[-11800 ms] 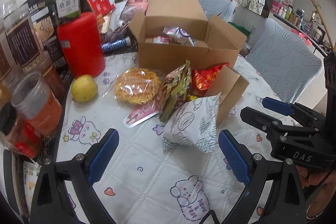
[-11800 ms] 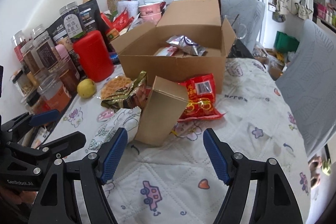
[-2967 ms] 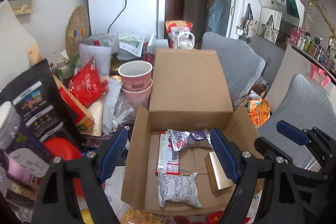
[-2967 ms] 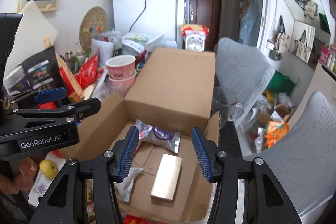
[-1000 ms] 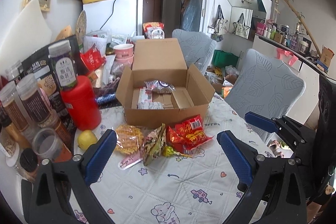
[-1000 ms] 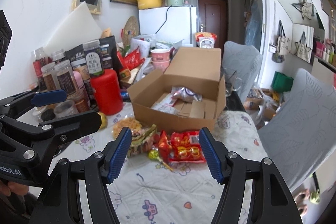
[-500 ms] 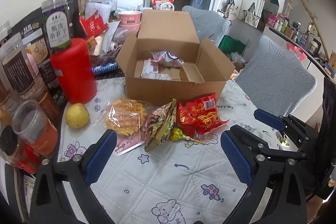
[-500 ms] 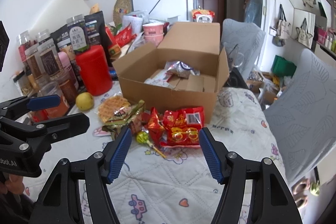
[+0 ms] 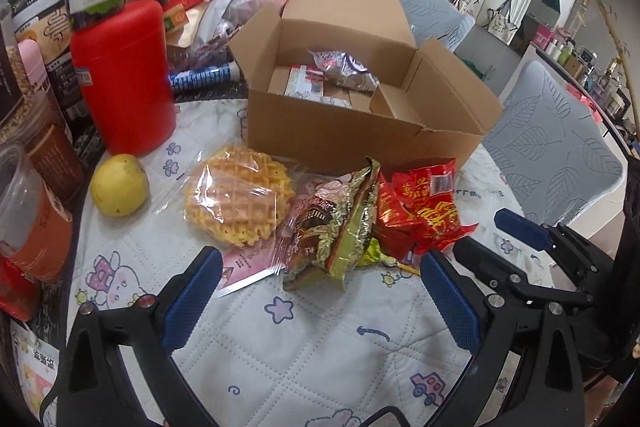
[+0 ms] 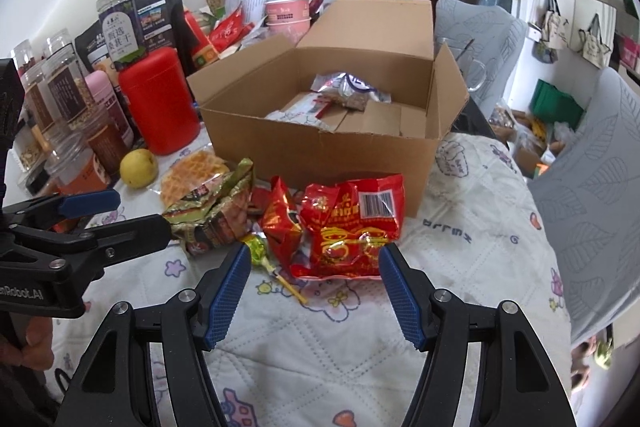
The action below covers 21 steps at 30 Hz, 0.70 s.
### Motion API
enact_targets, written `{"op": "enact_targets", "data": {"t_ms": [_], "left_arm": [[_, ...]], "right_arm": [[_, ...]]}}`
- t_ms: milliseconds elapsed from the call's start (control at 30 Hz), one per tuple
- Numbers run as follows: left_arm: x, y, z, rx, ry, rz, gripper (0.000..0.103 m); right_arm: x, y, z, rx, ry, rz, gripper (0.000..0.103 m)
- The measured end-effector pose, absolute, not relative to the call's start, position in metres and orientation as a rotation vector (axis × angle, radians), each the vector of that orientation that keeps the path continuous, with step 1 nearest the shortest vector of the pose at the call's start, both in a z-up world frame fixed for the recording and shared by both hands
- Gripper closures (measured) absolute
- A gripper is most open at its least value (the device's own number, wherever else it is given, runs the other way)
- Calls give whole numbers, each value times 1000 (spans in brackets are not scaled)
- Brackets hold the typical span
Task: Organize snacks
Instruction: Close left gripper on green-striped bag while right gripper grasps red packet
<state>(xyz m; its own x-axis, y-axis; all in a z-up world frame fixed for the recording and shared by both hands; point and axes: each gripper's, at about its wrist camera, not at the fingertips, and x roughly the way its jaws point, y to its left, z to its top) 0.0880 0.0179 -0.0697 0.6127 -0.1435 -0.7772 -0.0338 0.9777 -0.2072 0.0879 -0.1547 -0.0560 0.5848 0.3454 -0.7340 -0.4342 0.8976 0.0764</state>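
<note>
Between the blue pads, snacks on the quilted cloth

Just past the right gripper (image 10: 315,269), jaws apart and empty, lie a crinkly red packet (image 10: 352,227) and a lollipop (image 10: 260,253); the left gripper (image 9: 320,281), wide open and empty, faces a gold foil bag (image 9: 336,223) and wrapped waffle (image 9: 236,199). Behind stands the open cardboard box (image 10: 320,147).

Snack packets (image 9: 332,223) heaped before open cardboard box (image 9: 360,131).
</note>
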Motion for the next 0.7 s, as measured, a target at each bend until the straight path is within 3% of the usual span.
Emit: {"op": "enact_targets", "data": {"t_ms": [267,333,400,467,700], "left_arm": [[111,13,-86,-188,931,-70,3],[117,10,-90,-177,938,-74,7],[122,8,-96,-169,948,-85,26],[128,5,-102,-165,966,-100,37],[137,5,-105,-153,954,-101,56]], "right_arm": [[105,-157,-69,-108,852,449,36],[109,-159,-73,-105,862,445,36],[111,-162,-76,-102,868,437,36],[115,-165,-79,-95,876,423,33],[126,-172,-89,-75,913,398,23]]}}
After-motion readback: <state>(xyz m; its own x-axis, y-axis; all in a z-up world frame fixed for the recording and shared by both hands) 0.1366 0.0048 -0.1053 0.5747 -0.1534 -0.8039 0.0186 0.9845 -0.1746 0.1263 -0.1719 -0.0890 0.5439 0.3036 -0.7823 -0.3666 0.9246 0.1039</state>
